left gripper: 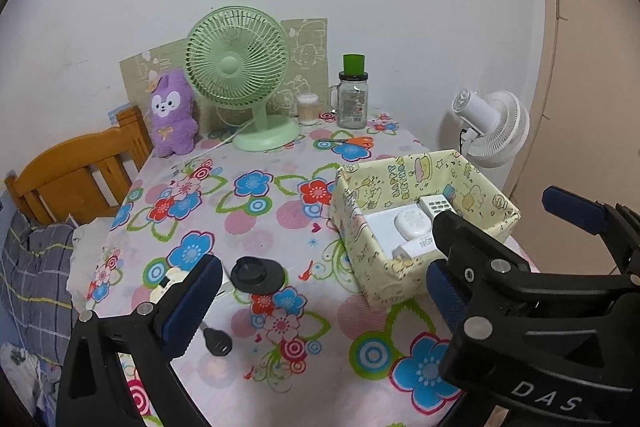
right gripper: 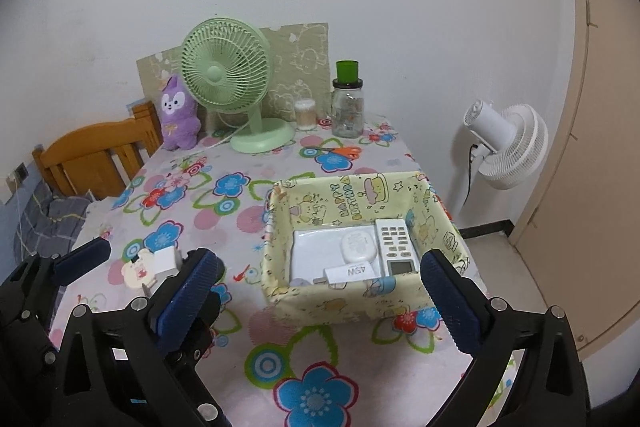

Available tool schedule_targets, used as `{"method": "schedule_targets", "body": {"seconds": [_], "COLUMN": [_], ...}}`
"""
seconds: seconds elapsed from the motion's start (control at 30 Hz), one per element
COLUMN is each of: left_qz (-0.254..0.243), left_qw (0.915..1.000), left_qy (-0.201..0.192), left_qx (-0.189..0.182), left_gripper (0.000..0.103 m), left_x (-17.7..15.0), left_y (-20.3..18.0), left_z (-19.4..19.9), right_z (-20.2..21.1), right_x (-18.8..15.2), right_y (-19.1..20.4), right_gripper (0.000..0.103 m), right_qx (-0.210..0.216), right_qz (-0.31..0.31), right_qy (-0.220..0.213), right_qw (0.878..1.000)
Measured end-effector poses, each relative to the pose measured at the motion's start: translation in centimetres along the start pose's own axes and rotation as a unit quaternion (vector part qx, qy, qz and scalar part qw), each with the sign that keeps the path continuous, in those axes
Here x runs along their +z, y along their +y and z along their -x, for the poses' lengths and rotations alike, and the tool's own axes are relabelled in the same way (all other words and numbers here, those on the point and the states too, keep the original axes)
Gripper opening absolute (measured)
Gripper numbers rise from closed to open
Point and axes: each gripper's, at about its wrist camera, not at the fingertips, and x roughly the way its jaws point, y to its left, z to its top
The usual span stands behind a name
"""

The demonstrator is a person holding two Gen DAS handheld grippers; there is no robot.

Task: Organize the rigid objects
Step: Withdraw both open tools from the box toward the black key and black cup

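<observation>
Table [left gripper: 256,227] with a flowered cloth is shown; a yellow box [right gripper: 280,291] at the right already holds a white remote [right gripper: 394,245] and small cases; both the left gripper [left gripper: 320,291] and right gripper [right gripper: 320,287] are spread fully wide, nothing held; a black round cap [left gripper: 256,273] lies near left; likely light, stiff, smooth; best pinched across its rim.

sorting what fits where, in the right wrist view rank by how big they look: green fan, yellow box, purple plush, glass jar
1. yellow box, though it sits nearest the camera, which inflates it
2. green fan
3. purple plush and glass jar look about alike, so no ranking between them
</observation>
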Motion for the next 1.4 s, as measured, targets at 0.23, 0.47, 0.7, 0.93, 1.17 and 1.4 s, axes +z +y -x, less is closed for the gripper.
{"method": "schedule_targets", "body": {"seconds": [0.23,0.47,0.7,0.93,1.17,1.4], "left_qz": [0.014,0.029,0.032,0.041,0.039,0.041], "left_qw": [0.9999,0.9995,0.9993,0.9988,0.9984,0.9971], "left_qy": [-0.002,0.002,0.002,0.014,0.025,0.037], "left_qx": [0.000,0.013,0.019,0.022,0.034,0.053], "left_gripper": [0.103,0.103,0.103,0.103,0.103,0.103], "left_x": [-1.3,-2.6,-3.7,-4.8,-5.8,-6.9], "left_y": [1.2,2.7,4.1,5.6,7.4,9.5], "left_z": [1.1,1.5,1.5,0.5,-0.9,-2.4], "right_z": [1.2,1.5,1.0,0.4,-1.2,-4.1], "right_x": [-1.0,-1.8,-2.8,-3.5,-4.3,-5.0], "right_y": [1.5,3.0,4.0,5.8,7.9,9.3], "right_gripper": [0.103,0.103,0.103,0.103,0.103,0.103], "right_qx": [0.012,0.011,0.017,0.017,0.029,0.031], "right_qz": [0.017,0.030,0.022,0.041,0.059,0.049], "right_qy": [-0.009,-0.008,0.000,-0.008,-0.006,0.024], "right_qw": [1.000,0.999,1.000,0.999,0.998,0.998]}}
